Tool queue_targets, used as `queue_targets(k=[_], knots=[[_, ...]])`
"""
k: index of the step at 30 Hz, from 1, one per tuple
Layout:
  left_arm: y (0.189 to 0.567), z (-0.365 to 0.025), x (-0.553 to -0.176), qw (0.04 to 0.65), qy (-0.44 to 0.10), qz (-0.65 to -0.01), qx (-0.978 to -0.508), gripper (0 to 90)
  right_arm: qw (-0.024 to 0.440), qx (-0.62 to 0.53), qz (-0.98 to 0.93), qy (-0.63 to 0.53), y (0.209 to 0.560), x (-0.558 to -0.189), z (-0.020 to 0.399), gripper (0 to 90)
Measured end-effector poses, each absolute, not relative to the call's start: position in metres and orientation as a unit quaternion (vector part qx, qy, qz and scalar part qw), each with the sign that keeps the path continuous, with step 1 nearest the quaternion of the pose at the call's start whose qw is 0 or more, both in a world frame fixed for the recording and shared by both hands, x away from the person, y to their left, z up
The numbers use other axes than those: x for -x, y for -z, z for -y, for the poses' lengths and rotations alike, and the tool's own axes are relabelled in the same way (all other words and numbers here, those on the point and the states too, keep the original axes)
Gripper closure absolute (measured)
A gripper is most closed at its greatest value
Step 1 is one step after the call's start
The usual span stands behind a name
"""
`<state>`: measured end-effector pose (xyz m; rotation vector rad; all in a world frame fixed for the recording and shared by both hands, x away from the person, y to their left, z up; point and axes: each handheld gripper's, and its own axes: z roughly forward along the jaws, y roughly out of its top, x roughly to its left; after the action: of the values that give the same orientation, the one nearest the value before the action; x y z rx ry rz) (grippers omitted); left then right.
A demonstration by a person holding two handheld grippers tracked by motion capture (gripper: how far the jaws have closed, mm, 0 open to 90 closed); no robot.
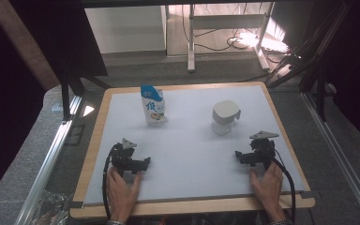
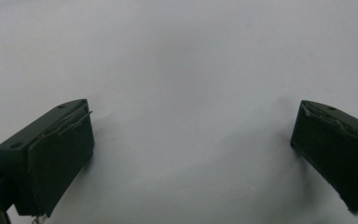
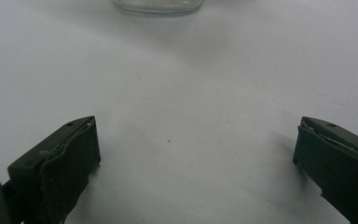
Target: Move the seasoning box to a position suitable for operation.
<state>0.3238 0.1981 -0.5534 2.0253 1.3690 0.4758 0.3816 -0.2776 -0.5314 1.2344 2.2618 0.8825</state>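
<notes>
1. From the high view I see my left gripper resting on the white table at about 7 o'clock, a hand behind it.
2. Its own view shows both jaws spread wide with nothing but bare tabletop between them.
3. My right gripper sits at about 5 o'clock, held by the other hand.
4. Its jaws are spread wide too, nothing pinched.
5. The blue-and-white pouch stands upright at 11 o'clock, well apart from the left gripper.
6. The white lidded jar stands at 1 o'clock; its glassy base shows ahead of the right gripper's jaws.
</notes>
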Motion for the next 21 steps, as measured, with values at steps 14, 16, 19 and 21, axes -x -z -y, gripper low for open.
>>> queue_targets(k=[14, 16, 19, 21], knots=[[0.5533, -0.1988, -0.324, 0.321, -0.179, -0.522, -0.77, 0.0, 0.207, -0.444, -0.812, -0.317, 0.5313, -0.3819, 0.2778, 0.7], [0.5531, -0.1979, -0.325, 0.32, -0.18, -0.522, -0.77, 0.0, 0.206, -0.444, -0.812, -0.317, 0.5313, -0.3819, 0.2778, 0.7], [0.5531, -0.1976, -0.325, 0.32, -0.18, -0.522, -0.77, 0.0, 0.203, -0.44, -0.816, -0.316, 0.531, -0.3841, 0.2774, 0.0], [0.5531, -0.1977, -0.3251, 0.32, -0.18, -0.522, -0.77, 0.0, 0.201, -0.437, -0.817, -0.318, 0.5312, -0.3855, 0.2776, 0.0]])
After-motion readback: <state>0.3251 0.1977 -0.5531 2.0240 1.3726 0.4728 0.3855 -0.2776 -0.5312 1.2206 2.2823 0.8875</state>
